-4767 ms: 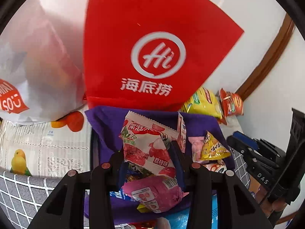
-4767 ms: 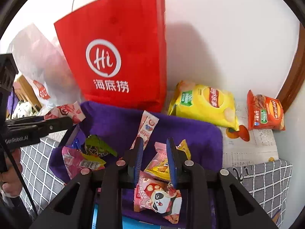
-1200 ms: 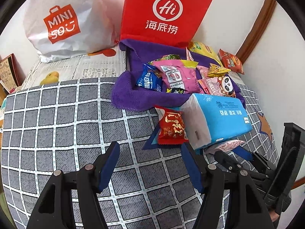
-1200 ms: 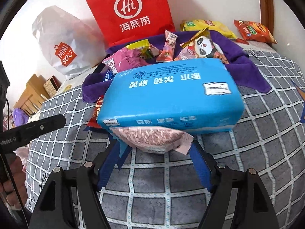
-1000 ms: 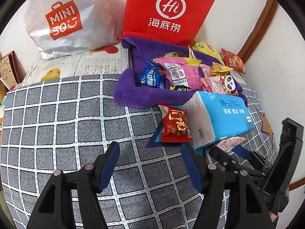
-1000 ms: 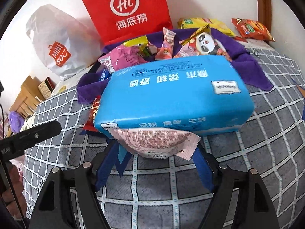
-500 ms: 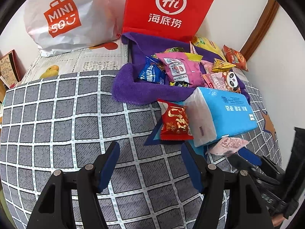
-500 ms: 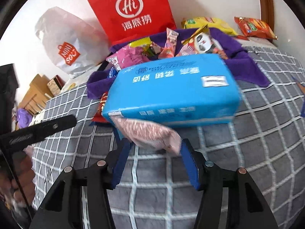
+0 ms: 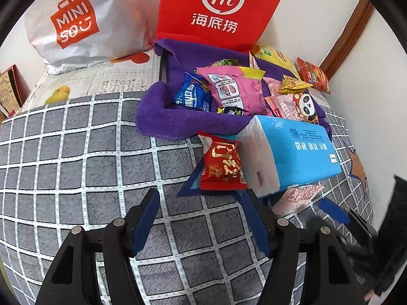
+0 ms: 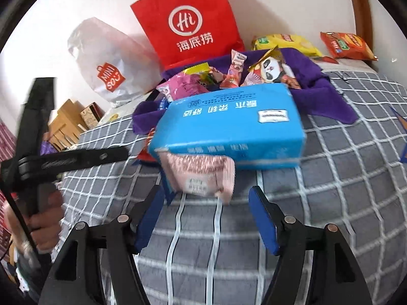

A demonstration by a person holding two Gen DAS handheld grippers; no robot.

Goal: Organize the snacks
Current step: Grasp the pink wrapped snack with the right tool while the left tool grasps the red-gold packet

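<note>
Red paper bag [image 9: 223,10]: "Hi 海底捞"; white plastic bag [image 9: 76,23]: "MINISO".

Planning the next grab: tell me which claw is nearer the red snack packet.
Left. The left claw sits open just short of the red snack packet; the right claw faces the pink packet.

Bare checked bedspread [image 9: 76,157] lies before both grippers; the tissue pack [image 10: 229,124] and pink packet [image 10: 203,172] block ahead.
</note>
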